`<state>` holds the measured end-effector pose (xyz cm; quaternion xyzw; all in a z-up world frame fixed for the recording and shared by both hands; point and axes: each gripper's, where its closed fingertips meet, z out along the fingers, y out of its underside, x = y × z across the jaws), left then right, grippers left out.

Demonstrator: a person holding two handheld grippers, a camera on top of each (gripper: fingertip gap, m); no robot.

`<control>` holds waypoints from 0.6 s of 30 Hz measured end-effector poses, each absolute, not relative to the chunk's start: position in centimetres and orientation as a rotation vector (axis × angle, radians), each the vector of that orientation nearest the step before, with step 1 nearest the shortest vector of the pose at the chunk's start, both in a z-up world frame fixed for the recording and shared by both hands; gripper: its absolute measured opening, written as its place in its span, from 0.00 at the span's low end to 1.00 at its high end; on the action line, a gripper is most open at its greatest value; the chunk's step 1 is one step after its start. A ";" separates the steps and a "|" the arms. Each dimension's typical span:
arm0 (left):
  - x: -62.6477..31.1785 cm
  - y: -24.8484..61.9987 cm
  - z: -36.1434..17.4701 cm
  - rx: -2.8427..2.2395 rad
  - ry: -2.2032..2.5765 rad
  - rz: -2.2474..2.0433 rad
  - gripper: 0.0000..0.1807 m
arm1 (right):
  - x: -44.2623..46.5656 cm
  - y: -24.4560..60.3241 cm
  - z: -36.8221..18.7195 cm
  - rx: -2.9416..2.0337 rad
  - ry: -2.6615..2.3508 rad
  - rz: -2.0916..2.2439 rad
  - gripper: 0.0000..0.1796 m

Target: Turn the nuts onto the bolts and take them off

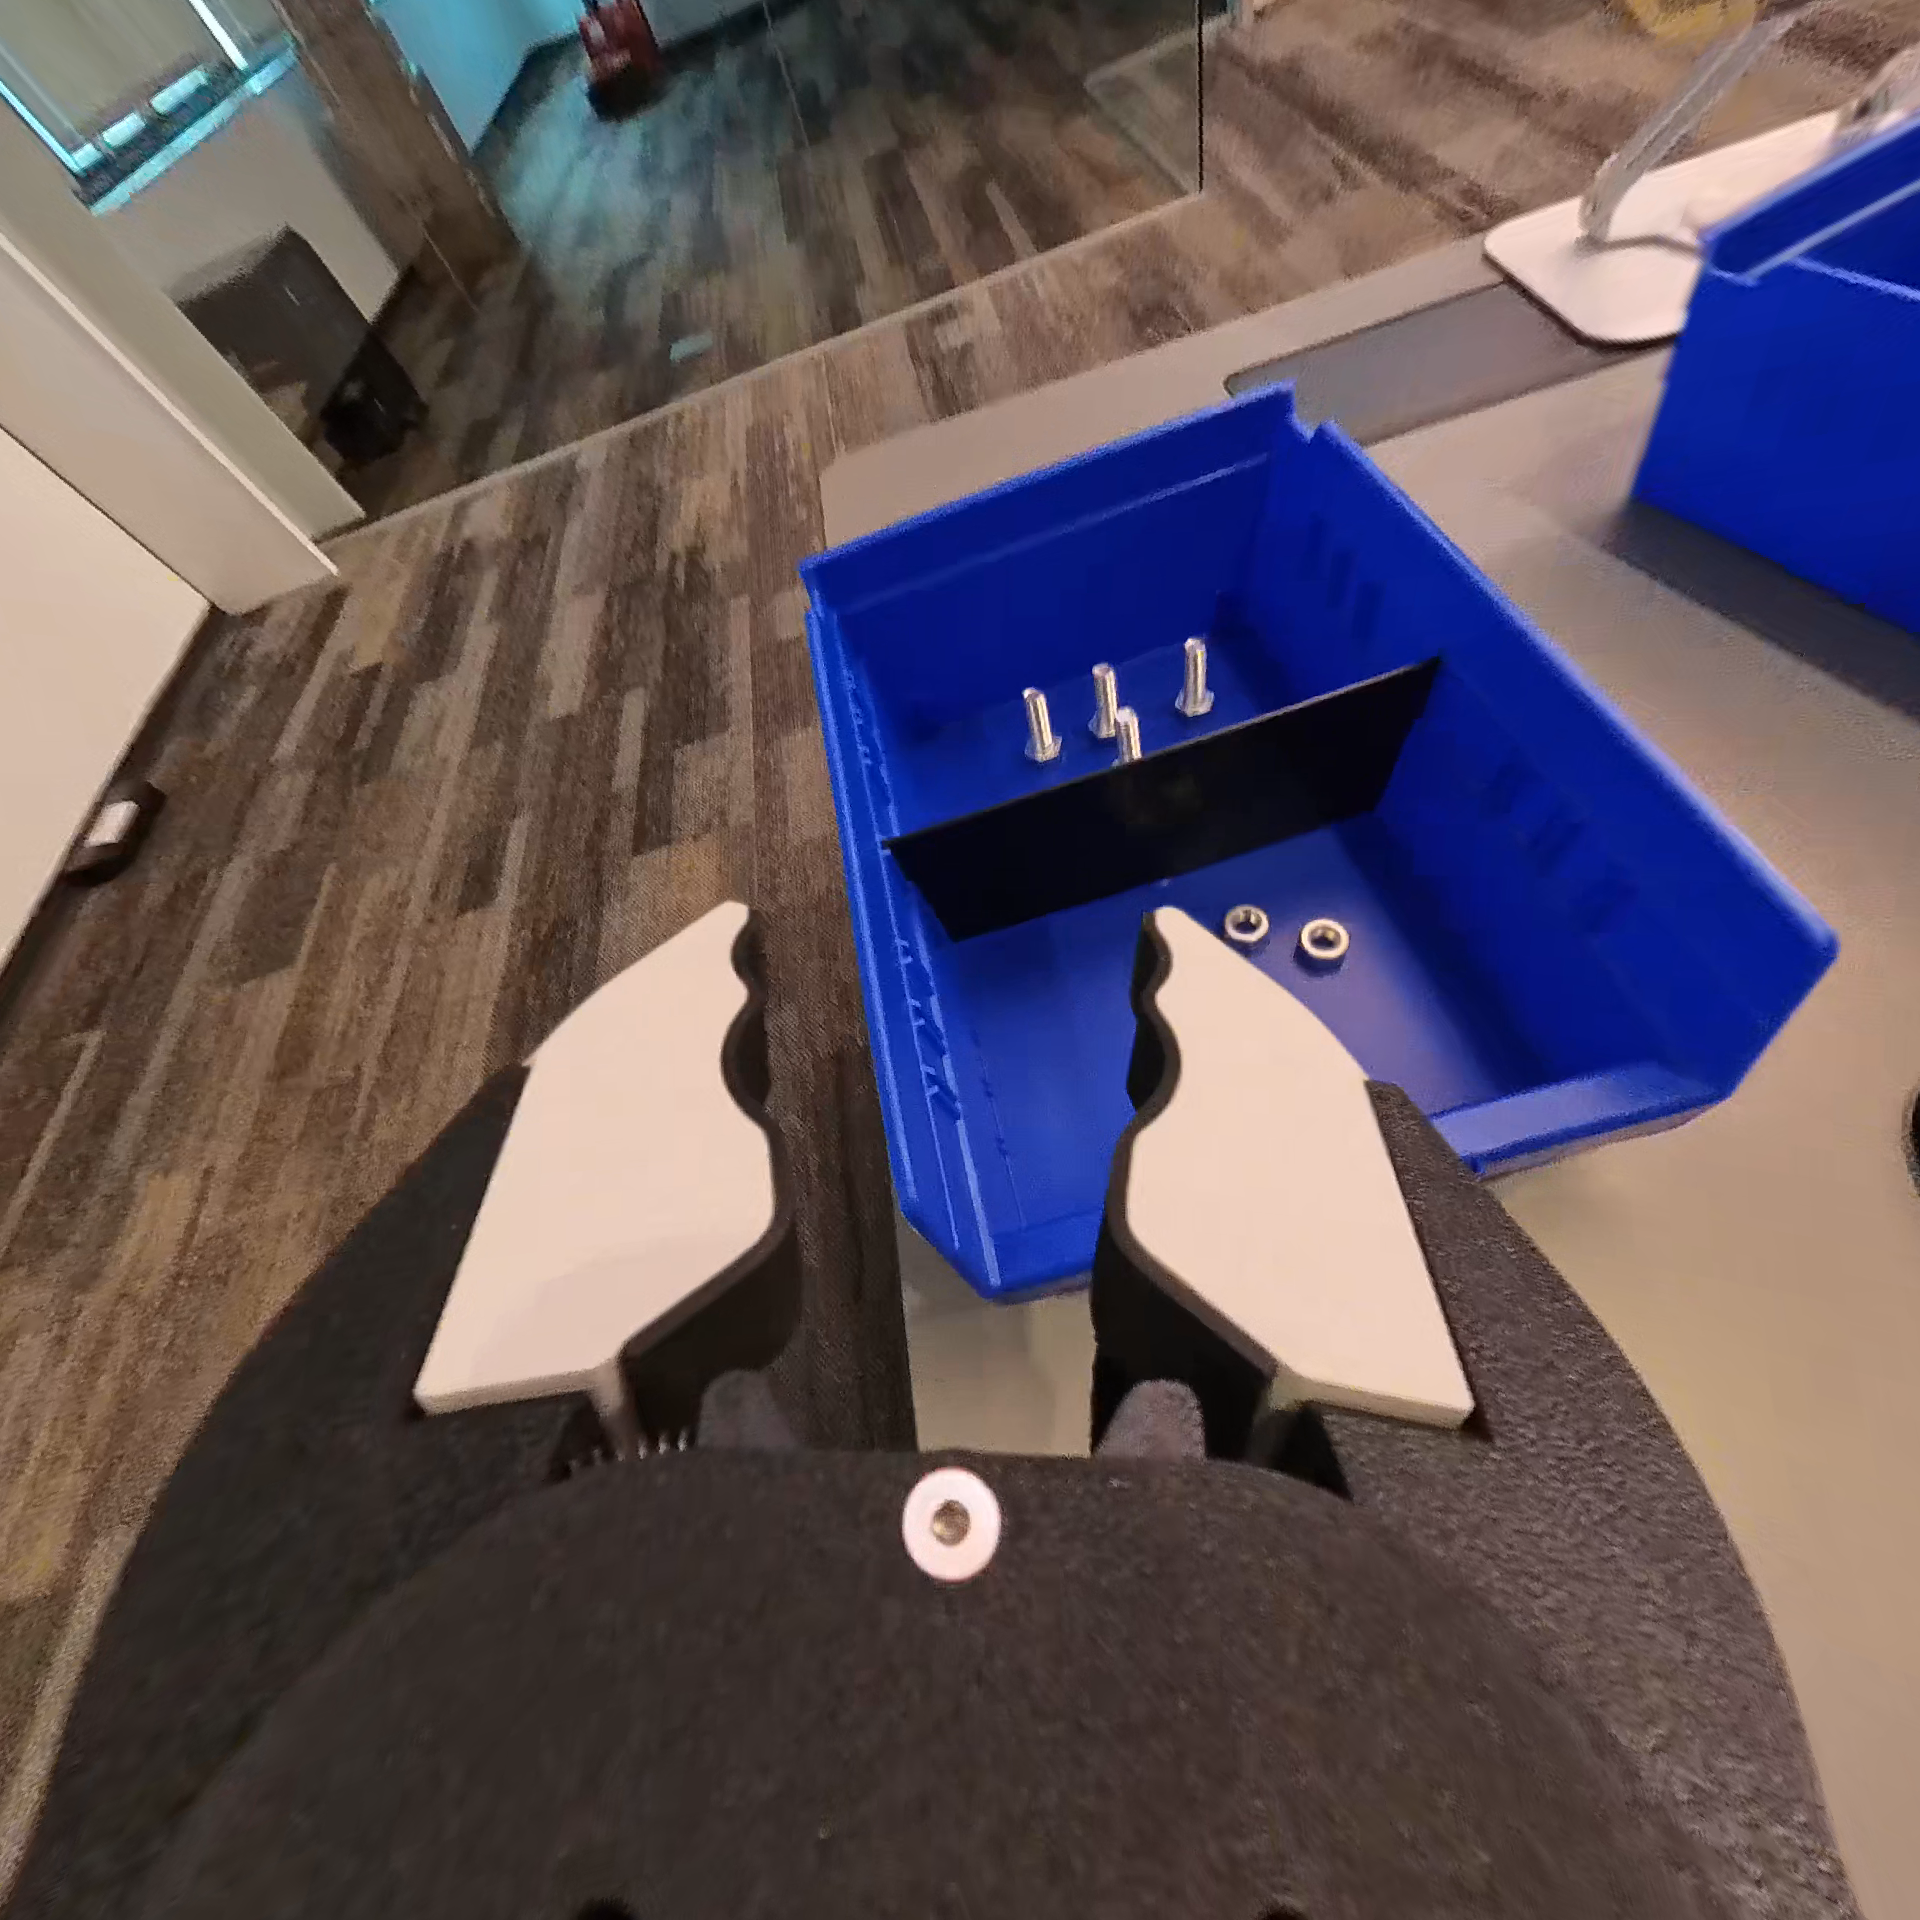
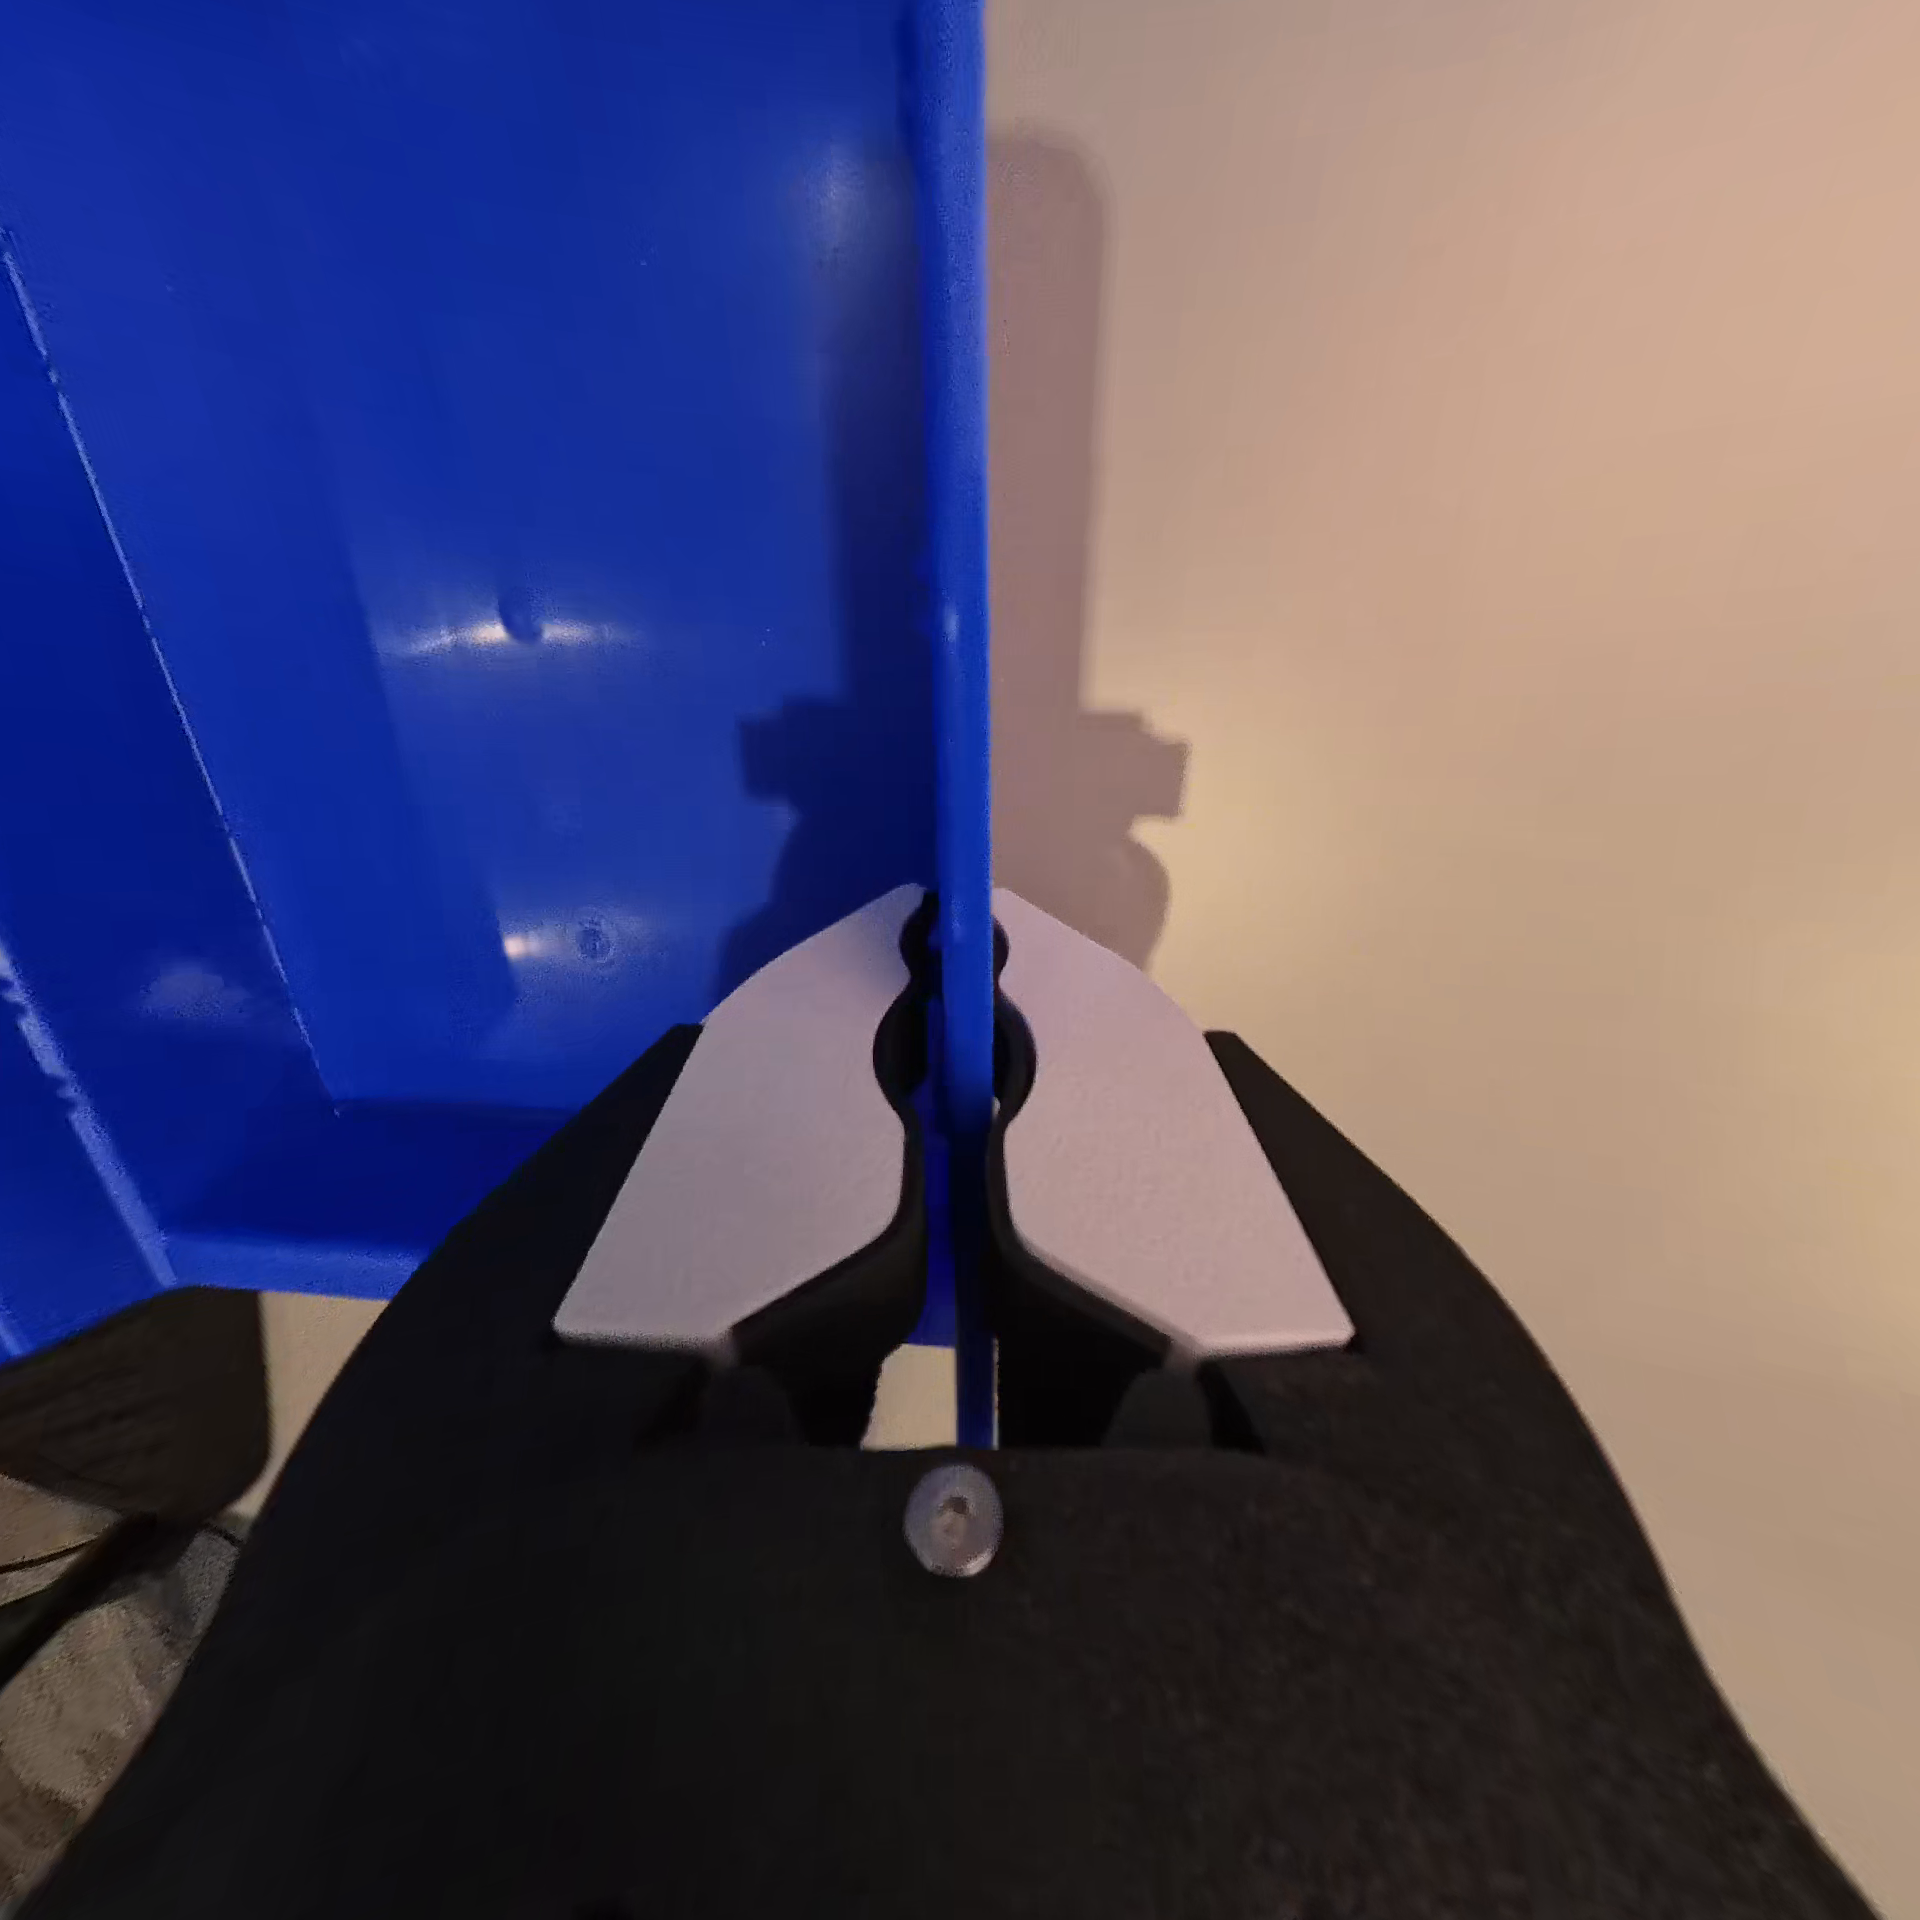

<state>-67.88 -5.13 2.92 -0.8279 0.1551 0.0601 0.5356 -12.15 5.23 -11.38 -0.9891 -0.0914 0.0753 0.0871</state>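
Note:
A blue bin (image 1: pixel 1558 831) sits on the grey table, split by a black divider (image 1: pixel 1164 800). Several silver bolts (image 1: pixel 1103 701) stand upright on their heads in the far compartment. Two silver nuts (image 1: pixel 1323 942) lie in the near compartment. My left gripper (image 1: pixel 951 920) is open and empty, held above the bin's near left corner. My right gripper (image 2: pixel 961 899) is shut on the thin side wall (image 2: pixel 956 416) of a blue bin whose visible inside (image 2: pixel 520 520) holds nothing. I cannot tell which bin this is.
A second blue bin (image 1: pixel 1818 395) stands at the far right of the table (image 1: pixel 1662 1299), next to a white stand base (image 1: pixel 1590 260). The divided bin sits near the table's left edge, with carpet floor (image 1: pixel 416 831) beyond it. The grippers' ends are close to 60 cm from one another.

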 end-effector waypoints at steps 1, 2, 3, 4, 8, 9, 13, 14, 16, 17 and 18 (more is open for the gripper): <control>-67.8 -5.2 3.4 -1.956 0.376 0.160 0.36 | -10.6 5.4 -11.4 -2.949 -0.265 0.221 0.03; -67.6 -5.4 3.7 -1.947 0.385 0.169 0.35 | -9.1 5.4 -11.4 -2.952 -0.256 0.224 0.03; -67.4 -5.5 4.1 -1.940 0.390 0.174 0.35 | -7.5 5.4 -11.4 -2.955 -0.246 0.222 0.03; -67.1 -5.5 4.5 -1.932 0.391 0.176 0.35 | -5.7 5.3 -11.5 -2.957 -0.224 0.218 0.03; -65.5 -5.8 6.3 -1.897 0.391 0.164 0.35 | 1.4 4.9 -11.5 -2.937 -0.112 0.262 0.03; -65.0 -5.9 6.8 -1.884 0.389 0.157 0.35 | 3.4 4.6 -11.6 -2.932 -0.084 0.256 0.03; -63.5 -6.4 8.7 -1.845 0.372 0.126 0.34 | 11.7 2.9 -11.7 -2.931 -0.041 0.255 0.03; -63.3 -6.5 9.1 -1.840 0.367 0.126 0.34 | 14.0 2.3 -11.7 -2.928 -0.027 0.244 0.03; -63.0 -6.7 9.7 -1.833 0.356 0.126 0.34 | 18.6 1.0 -11.7 -2.919 0.017 0.243 0.03; -63.0 -6.7 9.9 -1.833 0.350 0.129 0.34 | 21.0 0.3 -11.8 -2.916 0.025 0.235 0.03; -63.1 -6.8 10.0 -1.837 0.343 0.136 0.34 | 23.3 -0.6 -11.8 -2.921 0.034 0.220 0.03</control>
